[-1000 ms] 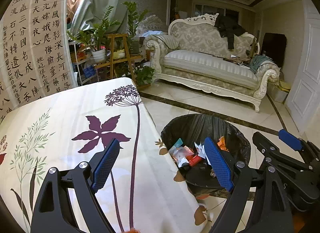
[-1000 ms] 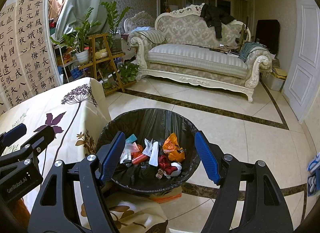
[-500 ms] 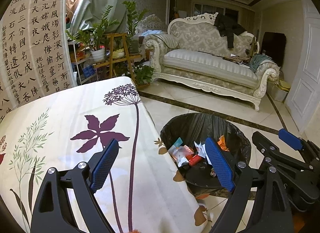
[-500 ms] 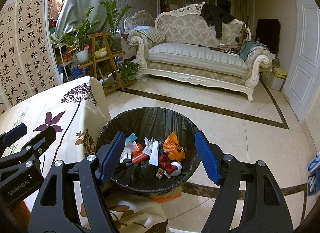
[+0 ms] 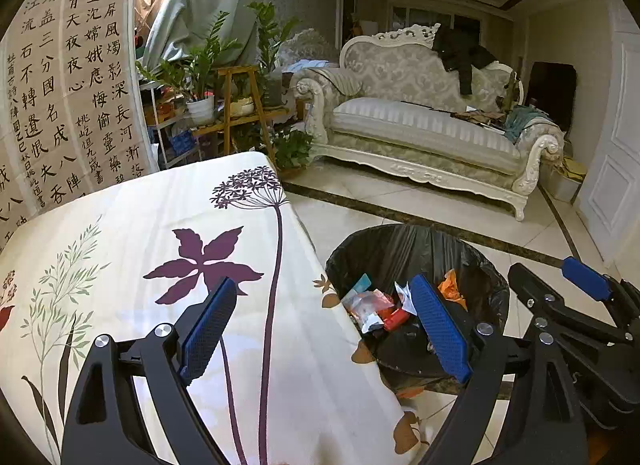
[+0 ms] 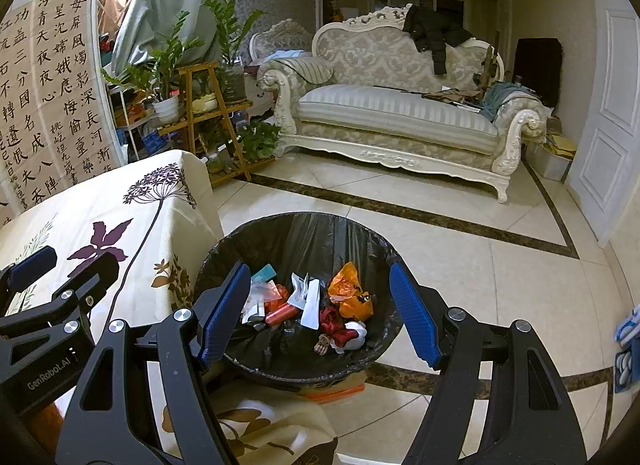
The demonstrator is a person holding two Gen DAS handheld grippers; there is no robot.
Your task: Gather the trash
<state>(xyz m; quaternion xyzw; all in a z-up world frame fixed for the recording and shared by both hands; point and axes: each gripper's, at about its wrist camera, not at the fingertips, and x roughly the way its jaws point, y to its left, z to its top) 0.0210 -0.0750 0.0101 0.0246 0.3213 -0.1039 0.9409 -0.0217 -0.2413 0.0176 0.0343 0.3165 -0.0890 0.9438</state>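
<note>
The left gripper (image 5: 324, 329) is held spread wide with nothing between its blue pads, over the edge of the flowered tablecloth (image 5: 132, 233). The right gripper (image 6: 320, 313) is likewise spread and empty, framed above the black-lined bin (image 6: 280, 237) on the tiled floor (image 6: 480, 265) just beside the table. The trash (image 6: 312, 301), wrappers and paper scraps, is seen lying at the bin's bottom.
</note>
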